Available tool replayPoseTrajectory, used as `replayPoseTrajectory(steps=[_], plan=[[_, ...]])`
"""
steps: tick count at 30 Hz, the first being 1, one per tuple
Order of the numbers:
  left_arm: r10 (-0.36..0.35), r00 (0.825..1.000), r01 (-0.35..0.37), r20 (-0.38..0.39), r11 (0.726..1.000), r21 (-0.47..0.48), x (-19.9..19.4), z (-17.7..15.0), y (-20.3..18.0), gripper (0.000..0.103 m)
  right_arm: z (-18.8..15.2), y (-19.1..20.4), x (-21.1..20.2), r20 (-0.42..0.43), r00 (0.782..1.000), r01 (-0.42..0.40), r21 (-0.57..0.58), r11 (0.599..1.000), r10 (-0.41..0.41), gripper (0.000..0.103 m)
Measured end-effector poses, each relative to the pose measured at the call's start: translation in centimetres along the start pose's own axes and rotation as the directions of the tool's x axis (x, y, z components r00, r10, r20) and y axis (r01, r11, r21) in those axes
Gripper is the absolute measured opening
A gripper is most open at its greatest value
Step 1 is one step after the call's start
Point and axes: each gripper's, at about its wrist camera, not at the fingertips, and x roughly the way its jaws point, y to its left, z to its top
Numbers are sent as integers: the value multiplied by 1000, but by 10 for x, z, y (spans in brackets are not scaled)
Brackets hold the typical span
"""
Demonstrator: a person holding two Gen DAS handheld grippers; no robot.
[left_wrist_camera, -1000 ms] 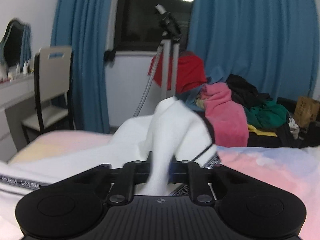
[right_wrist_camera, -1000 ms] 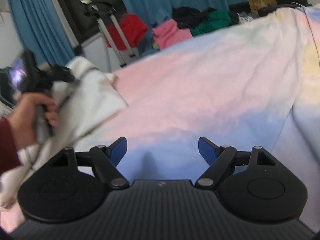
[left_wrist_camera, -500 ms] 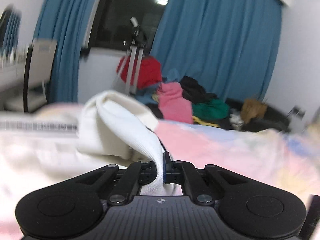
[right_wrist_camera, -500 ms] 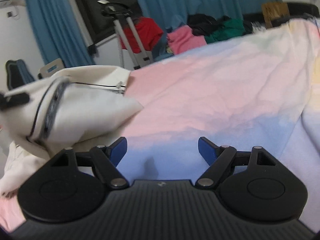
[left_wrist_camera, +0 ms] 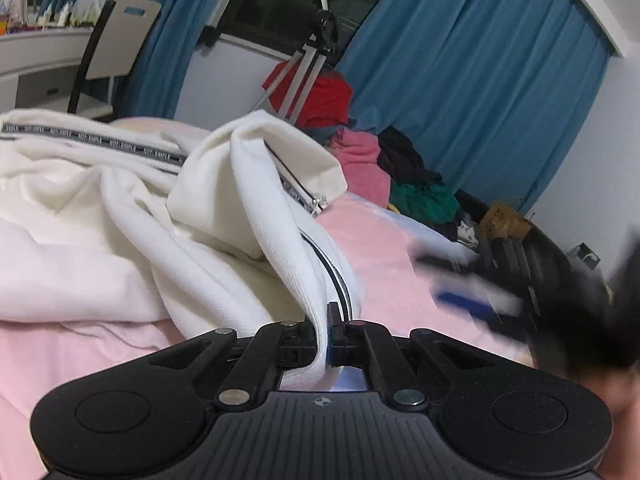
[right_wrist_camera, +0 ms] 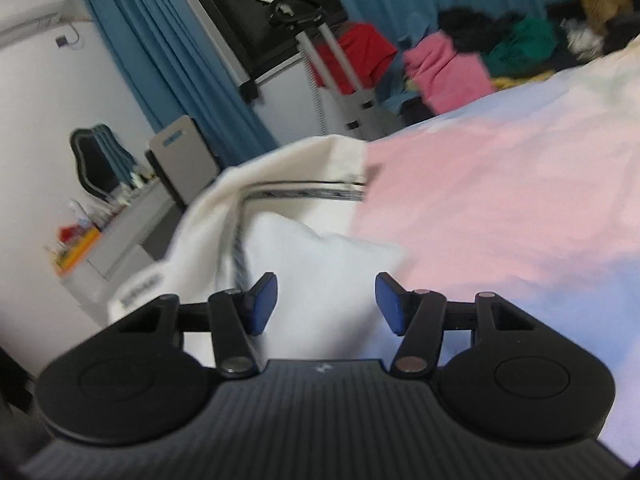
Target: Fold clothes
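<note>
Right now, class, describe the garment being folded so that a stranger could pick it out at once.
Start at the pink and blue bedspread that fills the foreground. On its left side lies a rumpled cream-white jacket, its ribbed hem pinched in the left gripper. Unlike the coloured clothes pile by the curtains, it has black-and-white lettered tape along its zip.

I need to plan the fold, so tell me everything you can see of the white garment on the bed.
The white garment is a soft, cream-white knit top, crumpled, not yet folded, lying on the pink bedsheet. A black-and-white lettered tape runs along it, and a zipper pull shows at one edge. A ribbed band rises to the left gripper, which is shut on it. The right gripper, jaws closing, has white fabric behind its gap, unpinched.
</note>
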Motion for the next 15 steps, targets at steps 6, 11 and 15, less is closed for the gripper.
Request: replayPoseTrajectory(steps=[6, 11, 15], plan=[[9, 1000, -9, -2, 1000, -2, 15, -1, 30, 3, 82, 42, 99, -16, 1000, 20, 64, 998, -19, 59], [-45, 995, 34, -87, 992, -123, 40, -2, 64, 3, 119, 49, 187, -59, 991, 129, 130, 983, -122, 59], [-89, 989, 68, -118, 983, -172, 55, -1, 86, 3, 121, 38, 237, -105, 977, 202, 208, 957, -183, 57]])
